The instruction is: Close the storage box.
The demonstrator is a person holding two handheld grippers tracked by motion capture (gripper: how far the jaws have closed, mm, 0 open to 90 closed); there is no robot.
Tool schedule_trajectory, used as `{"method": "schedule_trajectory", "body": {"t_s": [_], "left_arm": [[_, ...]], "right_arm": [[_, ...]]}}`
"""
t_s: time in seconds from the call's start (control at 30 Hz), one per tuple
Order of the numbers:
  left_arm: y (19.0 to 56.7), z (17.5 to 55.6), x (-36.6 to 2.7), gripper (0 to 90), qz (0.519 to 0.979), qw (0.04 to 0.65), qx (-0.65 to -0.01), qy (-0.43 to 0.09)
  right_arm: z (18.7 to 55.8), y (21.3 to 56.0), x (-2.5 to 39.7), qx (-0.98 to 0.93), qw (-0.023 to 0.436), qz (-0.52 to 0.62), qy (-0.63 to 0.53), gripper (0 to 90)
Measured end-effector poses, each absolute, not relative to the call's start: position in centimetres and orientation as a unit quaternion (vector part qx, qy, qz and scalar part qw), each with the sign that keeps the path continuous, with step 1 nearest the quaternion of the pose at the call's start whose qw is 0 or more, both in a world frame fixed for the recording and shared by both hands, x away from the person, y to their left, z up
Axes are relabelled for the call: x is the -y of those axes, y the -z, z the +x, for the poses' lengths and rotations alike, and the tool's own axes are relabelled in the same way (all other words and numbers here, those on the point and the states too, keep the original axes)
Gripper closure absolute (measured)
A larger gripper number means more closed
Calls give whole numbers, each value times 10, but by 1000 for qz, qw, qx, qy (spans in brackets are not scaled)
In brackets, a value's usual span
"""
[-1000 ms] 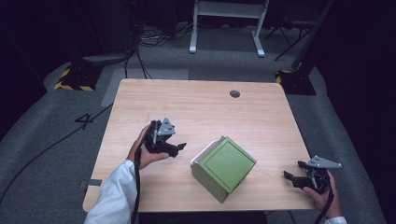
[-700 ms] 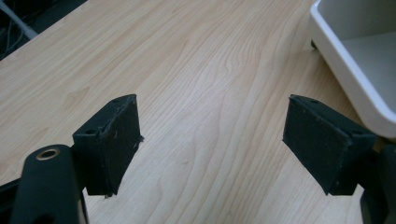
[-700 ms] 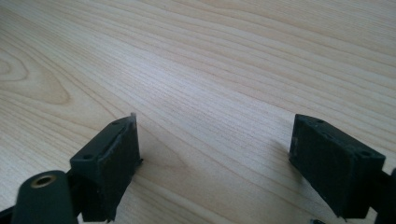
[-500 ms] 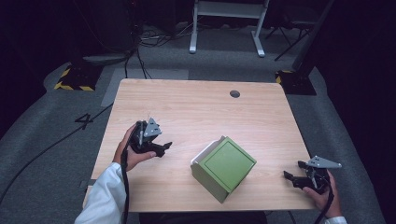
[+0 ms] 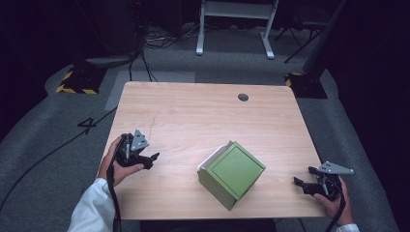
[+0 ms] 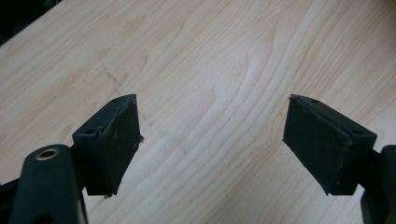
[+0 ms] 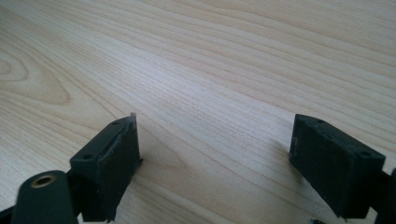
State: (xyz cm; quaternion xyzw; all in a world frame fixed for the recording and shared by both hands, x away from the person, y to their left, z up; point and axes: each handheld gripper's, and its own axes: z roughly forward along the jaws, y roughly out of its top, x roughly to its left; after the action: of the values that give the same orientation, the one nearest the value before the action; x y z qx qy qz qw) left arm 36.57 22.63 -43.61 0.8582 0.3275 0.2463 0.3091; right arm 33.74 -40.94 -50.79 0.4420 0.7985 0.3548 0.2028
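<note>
Green box [image 5: 232,174]: mid-table [image 5: 193,116], tilted, untouched.
My left gripper [image 5: 145,159]: jaws spread, empty, near left edge.
My right gripper [image 5: 303,182]: jaws spread, empty, right edge.

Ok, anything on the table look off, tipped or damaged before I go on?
Only small things: the green box sits turned at an angle to the table edges, near the front. A faint dark scuff marks the wood left of centre. Both tongs, left and right, are open and hold nothing.
</note>
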Motion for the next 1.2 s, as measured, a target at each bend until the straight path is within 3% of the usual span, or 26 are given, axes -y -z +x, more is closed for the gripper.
{"method": "schedule_trajectory", "body": {"t_s": [0.27, 0.6, 0.77, 1.2], "left_arm": [[458, 351, -249, 192, 850, 308, -357, -235], [499, 333, -264, 188, 853, 302, -386, -180], [507, 330, -274, 176, 827, 340, -417, -161], [507, 328, -276, 170, 827, 338, -418, -166]], "right_arm": [[337, 508, 409, -798, 203, 442, -355, 160], [337, 508, 409, -799, 203, 442, -355, 160], [337, 508, 409, -799, 203, 442, -355, 160], [337, 508, 409, -798, 203, 442, -355, 160]]}}
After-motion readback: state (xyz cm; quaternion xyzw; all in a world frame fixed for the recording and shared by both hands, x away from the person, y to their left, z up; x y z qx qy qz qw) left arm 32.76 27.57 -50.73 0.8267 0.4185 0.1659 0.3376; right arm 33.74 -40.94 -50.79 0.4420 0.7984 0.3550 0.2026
